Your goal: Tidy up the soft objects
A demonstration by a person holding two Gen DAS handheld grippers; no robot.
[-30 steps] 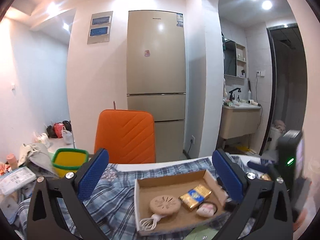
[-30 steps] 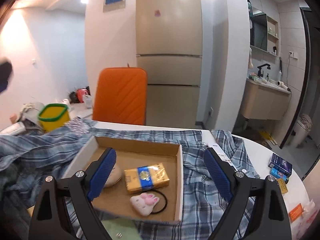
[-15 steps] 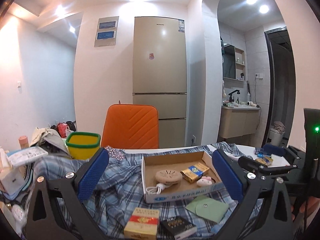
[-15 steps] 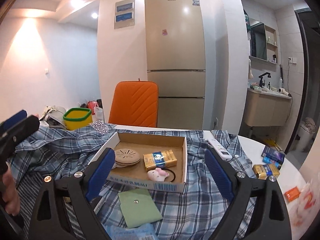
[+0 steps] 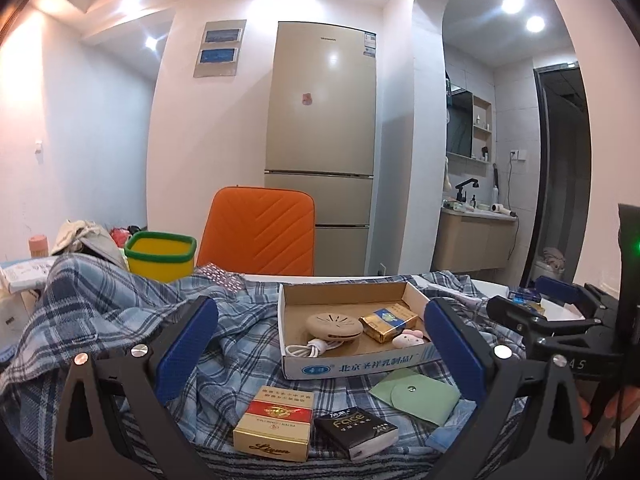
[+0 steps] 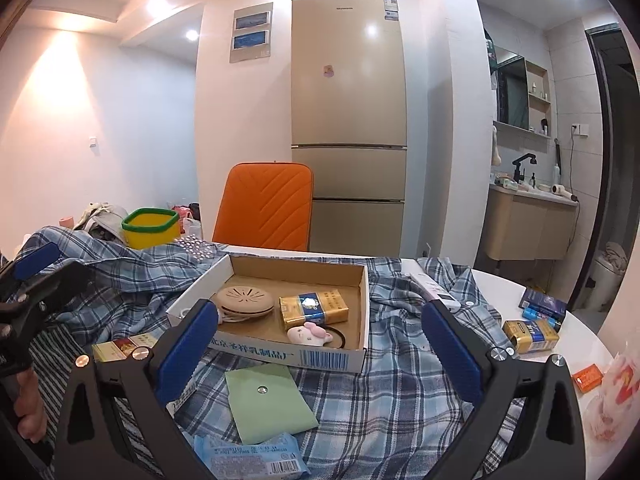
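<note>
The task is judged barely begun. A plaid shirt [image 6: 400, 360] lies crumpled across the table [image 6: 580, 332], and nothing soft is seen folded or gathered. On it rests a box [image 6: 320, 356] already holding a round fan [image 6: 244, 300], a gold pack [image 6: 312, 308], a plush bunny [image 6: 308, 334] and a hair tie. Just in front of the box lie a green pouch [image 6: 268, 400] and a blue packet [image 6: 248, 456]; a red pack [image 5: 276, 420] and a black pack [image 5: 356, 428] are seen near the left claw [image 5: 320, 356].

The left claw is held wide apart with nothing between its pads. The right claw [image 6: 320, 352] is opening, likewise empty, over the pouch and the box front. The shirt, pouch and packet are taken as left to sort.
</note>
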